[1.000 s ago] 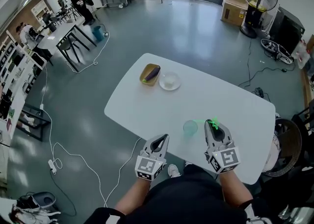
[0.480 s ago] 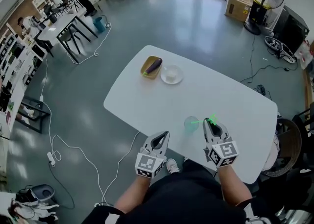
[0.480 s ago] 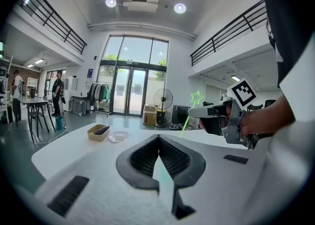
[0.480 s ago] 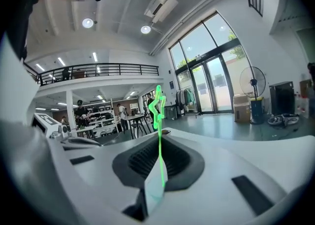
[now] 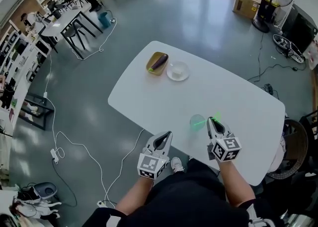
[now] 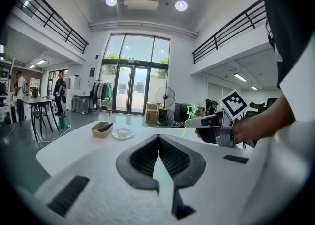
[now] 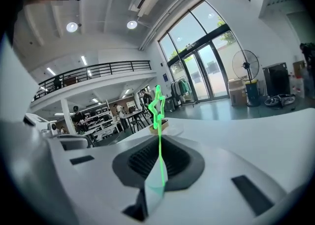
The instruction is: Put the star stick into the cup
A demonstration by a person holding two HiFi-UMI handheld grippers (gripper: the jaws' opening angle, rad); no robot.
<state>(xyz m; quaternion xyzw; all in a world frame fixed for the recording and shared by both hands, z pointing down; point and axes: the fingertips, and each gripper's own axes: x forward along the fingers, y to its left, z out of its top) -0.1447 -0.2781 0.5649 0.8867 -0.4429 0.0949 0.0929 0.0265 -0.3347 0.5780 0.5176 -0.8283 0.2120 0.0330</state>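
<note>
Your right tongs (image 5: 214, 123) were pinched narrow on the star stick (image 7: 158, 115), the two jaws pressed against its thin green stem. In the right gripper view the stem ran straight up through the pinch, with the star above the jaws and a short length of stem showing below them. From the head view the star (image 5: 216, 118) sat right at the tips of those tongs, just to the right of the cup (image 5: 197, 121) and not inside it. The cup stood upright on the worktop (image 5: 243, 99), near the edge closest to you, with the right tongs close beside it.

Your left tongs (image 5: 162, 140) were to the left of the cup and well apart from it, at the near edge of the worktop. Their jaws (image 6: 158, 145) were closed together with nothing between them. From the left gripper view you could see the star (image 6: 191, 110) poking up above the tips of the right tongs.

Well beyond the cup, at the far end of the worktop, a yellow bowl (image 5: 157, 63) and a white saucer (image 5: 178, 71) lay side by side.
</note>
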